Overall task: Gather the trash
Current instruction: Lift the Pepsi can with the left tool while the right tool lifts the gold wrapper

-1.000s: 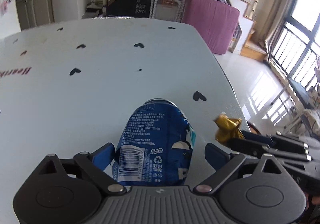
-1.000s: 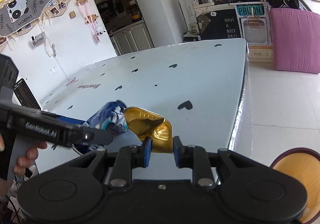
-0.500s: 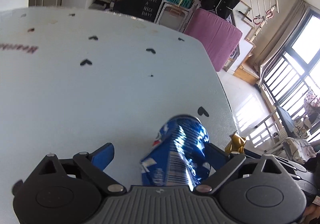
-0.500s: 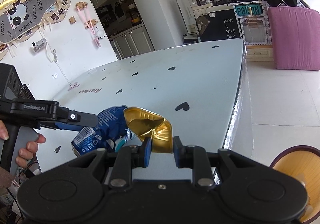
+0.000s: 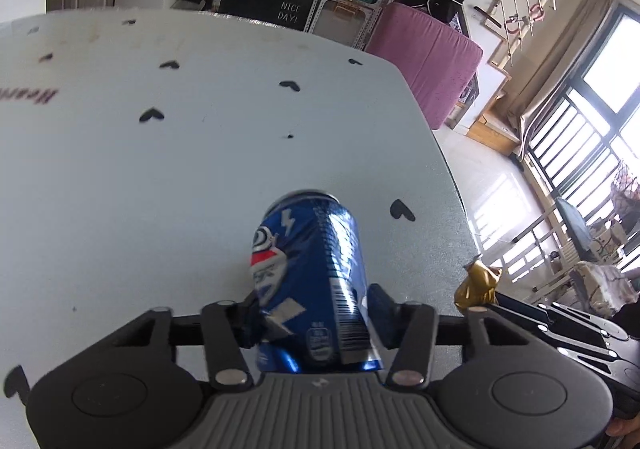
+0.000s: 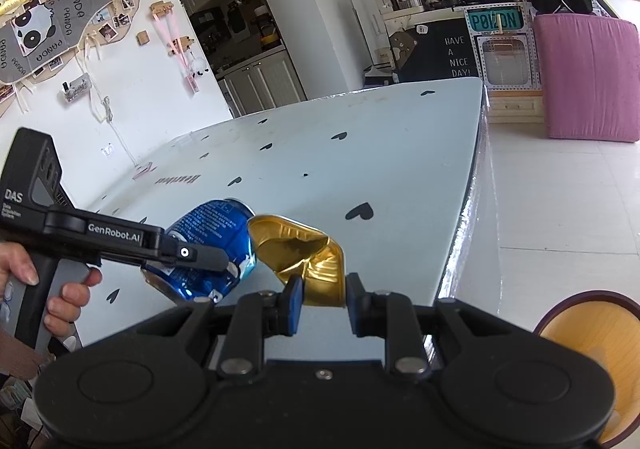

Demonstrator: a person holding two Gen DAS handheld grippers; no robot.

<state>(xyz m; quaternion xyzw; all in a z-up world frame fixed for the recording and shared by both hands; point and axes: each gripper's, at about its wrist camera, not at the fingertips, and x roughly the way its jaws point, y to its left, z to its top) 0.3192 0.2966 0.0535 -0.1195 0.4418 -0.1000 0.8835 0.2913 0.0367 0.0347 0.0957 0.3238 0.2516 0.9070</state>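
Sunlit tiled floor [image 6: 560,185], barred window [image 5: 576,137], pink mattress [image 6: 584,77], white wall [image 6: 132,97].

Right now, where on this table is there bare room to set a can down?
The table is bare from the blue can to its far edge. The near right corner is crowded: the left gripper closing on that can, the right gripper holding the gold can.

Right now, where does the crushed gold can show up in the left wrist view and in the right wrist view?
Left wrist view: the gold can is small, at lower right, beyond the table's right edge, right of the blue can.
Right wrist view: the gold can is at lower centre, pinched between the right gripper pads.
Shared landmark: the "HAVE A NICE DAY!" chalkboard.
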